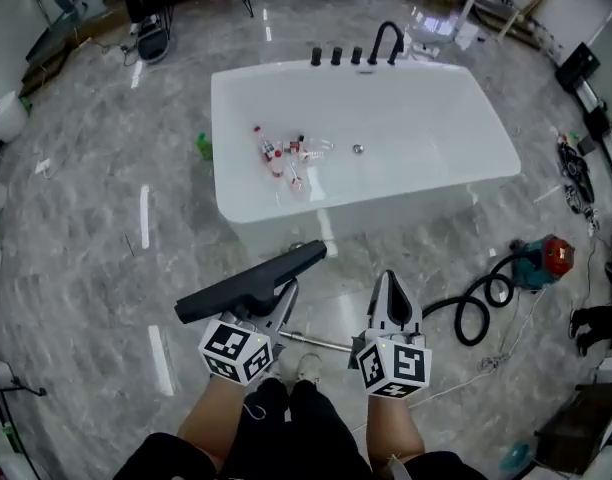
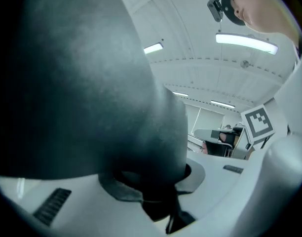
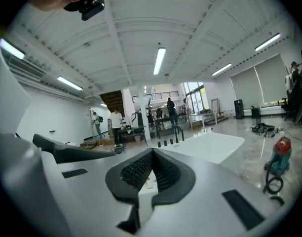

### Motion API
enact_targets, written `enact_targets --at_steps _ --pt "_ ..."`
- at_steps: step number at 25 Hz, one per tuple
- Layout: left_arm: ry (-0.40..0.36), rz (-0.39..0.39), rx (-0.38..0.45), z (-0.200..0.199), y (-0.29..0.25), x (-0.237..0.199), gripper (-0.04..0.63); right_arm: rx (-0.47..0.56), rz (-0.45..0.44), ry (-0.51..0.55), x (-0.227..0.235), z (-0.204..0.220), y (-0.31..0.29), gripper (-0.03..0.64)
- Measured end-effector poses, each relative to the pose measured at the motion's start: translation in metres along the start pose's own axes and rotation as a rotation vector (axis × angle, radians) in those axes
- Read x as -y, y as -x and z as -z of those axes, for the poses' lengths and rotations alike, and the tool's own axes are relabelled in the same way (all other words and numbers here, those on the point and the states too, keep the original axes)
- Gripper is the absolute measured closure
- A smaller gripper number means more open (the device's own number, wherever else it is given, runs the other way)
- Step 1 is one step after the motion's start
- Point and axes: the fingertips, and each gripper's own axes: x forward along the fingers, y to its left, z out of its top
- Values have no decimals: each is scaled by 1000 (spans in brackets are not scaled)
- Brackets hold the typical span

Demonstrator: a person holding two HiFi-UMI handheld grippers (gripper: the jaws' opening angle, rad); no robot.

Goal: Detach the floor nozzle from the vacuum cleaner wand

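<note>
My left gripper (image 1: 281, 293) is shut on the black floor nozzle (image 1: 251, 281), a long flat bar held up in front of the person and slanting up to the right. In the left gripper view the dark nozzle (image 2: 92, 83) fills the space between the jaws of the left gripper (image 2: 156, 181). My right gripper (image 1: 389, 281) is shut and empty beside it, and its ribbed pads meet in the right gripper (image 3: 152, 171) view. A thin silver wand (image 1: 321, 344) shows low between the two grippers. The left gripper hides whether the wand joins the nozzle.
A white bathtub (image 1: 436, 183) with a black faucet (image 1: 386, 40) and several small bottles (image 1: 281, 153) stands ahead. A red and teal vacuum cleaner (image 1: 546, 258) with a looped black hose (image 1: 476, 313) sits on the marble floor at right. A green bottle (image 1: 204, 146) lies left of the tub.
</note>
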Motion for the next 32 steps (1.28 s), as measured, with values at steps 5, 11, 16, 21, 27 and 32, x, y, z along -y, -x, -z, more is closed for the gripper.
enact_targets --at_steps 5,11,16,21,27,32 --pt "-183 -45 33 -80 41 60 482 144 -8 23 -16 -100 47 606" --pt "-210 -120 50 -140 79 82 482 234 -79 26 -45 -161 92 606" --pt "-106 -137 140 -181 96 89 482 294 -117 40 -53 -197 113 606" --pt "31 -108 172 -190 102 82 482 332 -100 129 -62 -205 119 606" --pt "14 -131 162 -196 106 76 482 304 -117 148 -76 -200 113 606" --pt "-32 -163 147 -196 110 75 482 275 -125 136 -79 -199 107 606"
